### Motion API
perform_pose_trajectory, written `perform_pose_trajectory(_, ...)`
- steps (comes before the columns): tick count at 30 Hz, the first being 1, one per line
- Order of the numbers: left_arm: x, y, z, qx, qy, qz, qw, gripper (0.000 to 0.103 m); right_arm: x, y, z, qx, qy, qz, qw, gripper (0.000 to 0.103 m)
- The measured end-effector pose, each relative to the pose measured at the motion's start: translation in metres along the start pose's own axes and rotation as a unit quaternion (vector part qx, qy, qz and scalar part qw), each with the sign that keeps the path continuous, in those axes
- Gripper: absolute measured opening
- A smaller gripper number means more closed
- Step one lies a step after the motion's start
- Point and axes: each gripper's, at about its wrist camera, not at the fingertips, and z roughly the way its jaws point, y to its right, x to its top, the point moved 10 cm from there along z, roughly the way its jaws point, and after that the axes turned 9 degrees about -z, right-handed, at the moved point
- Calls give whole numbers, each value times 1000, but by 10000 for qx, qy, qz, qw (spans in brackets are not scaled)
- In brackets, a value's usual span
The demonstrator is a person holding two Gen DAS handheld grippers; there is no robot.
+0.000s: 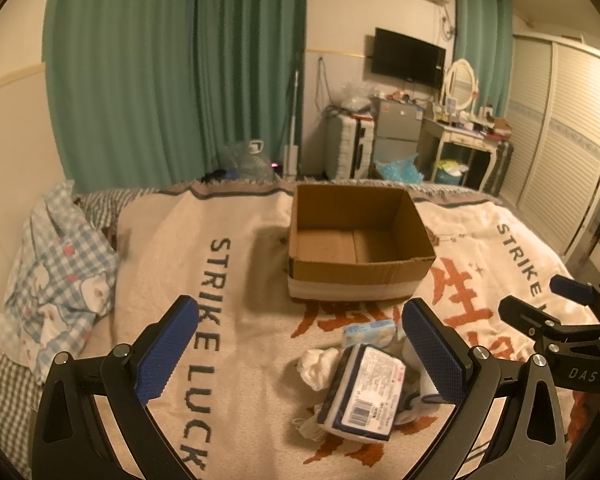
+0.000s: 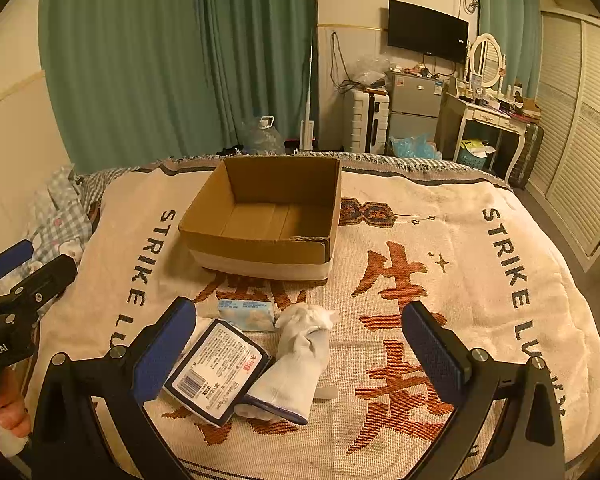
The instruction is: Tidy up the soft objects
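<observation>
**Bed-top lot: two grippers, soft goods, open carton**

Left gripper (image 1: 300, 356): black frame, blue ribbed pads, jaws spread wide with nothing between them. It hovers low over the blanket (image 1: 240, 248), angled toward the carton. In the right wrist view its holder's thumb shows at the lower left edge.

Blanket: cream woven throw with dark "STRIKE LUCKY" lettering, rust-orange characters and a fringed far edge. A blue checked cloth (image 1: 56, 280) lies bunched at its left side.

Cardboard box (image 2: 264, 216): brown corrugated, rectangular, open-topped, a white band around its base. It sits upright mid-blanket, beyond the pile.

Soft goods, clustered just in front of the grippers: flat tissue pack (image 2: 216, 372) with white label and barcode, dark-edged, tilted; small pale-blue wipes packet (image 2: 246, 314) behind it; white sock (image 2: 300, 360), knitted, dark-trimmed cuff, crumpled at the toe, touching the tissue pack.

Right gripper (image 2: 300, 356): same build, jaws parted wide and empty, poised above the sock.
</observation>
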Motion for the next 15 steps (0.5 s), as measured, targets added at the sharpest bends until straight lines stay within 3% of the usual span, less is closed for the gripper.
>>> perform_pose_trajectory(15,-11,17,16,0,-254,132,9996,103,-6,12,6,46,-144,-21,9999,103)
